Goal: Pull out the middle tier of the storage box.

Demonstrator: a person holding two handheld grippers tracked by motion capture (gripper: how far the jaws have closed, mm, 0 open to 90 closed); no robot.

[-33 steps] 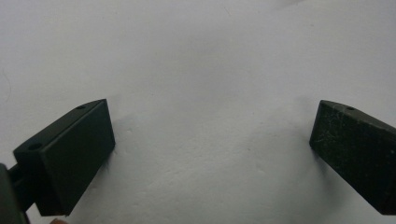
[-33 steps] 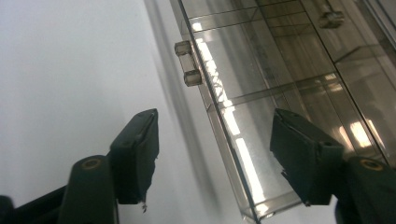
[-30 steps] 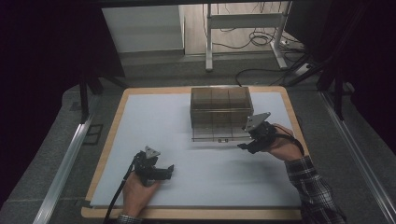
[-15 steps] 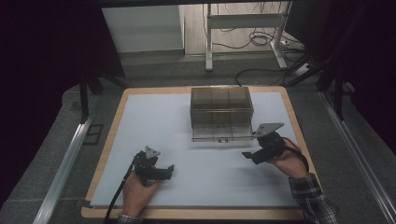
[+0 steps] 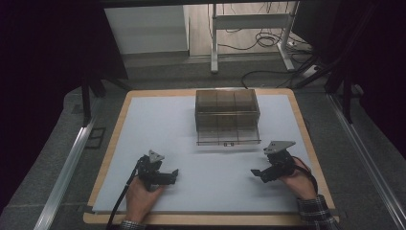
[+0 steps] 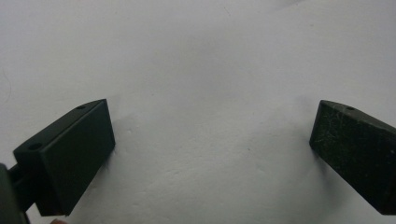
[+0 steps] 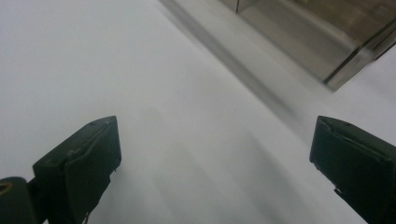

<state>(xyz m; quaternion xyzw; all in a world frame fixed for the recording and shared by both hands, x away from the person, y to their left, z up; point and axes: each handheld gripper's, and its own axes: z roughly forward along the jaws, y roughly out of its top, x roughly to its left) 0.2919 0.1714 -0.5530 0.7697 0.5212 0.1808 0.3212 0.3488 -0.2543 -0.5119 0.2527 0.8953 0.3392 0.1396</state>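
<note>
In the high view, a clear box [image 5: 227, 116] with compartments stands on the far middle of the white mat [image 5: 191, 124], with its drawer front toward the person. The left gripper [image 5: 173, 175] rests on the near left of the mat in the left hand [image 5: 141, 196], pointing right, well apart from the box. The right gripper [image 5: 257, 175] lies on the near right in the right hand [image 5: 299, 177], pointing left, just near and right of the box's front corner; a checked sleeve [image 5: 316, 215] shows at the wrist. In the left gripper view, the jaws stand spread wide over bare mat [image 6: 205, 70], nothing between them. In the right gripper view, the jaws have just been opening and stand spread wide with nothing between them; the box [image 7: 317, 32] shows at the far right, apart from the jaws, and the picture is blurred.
</note>
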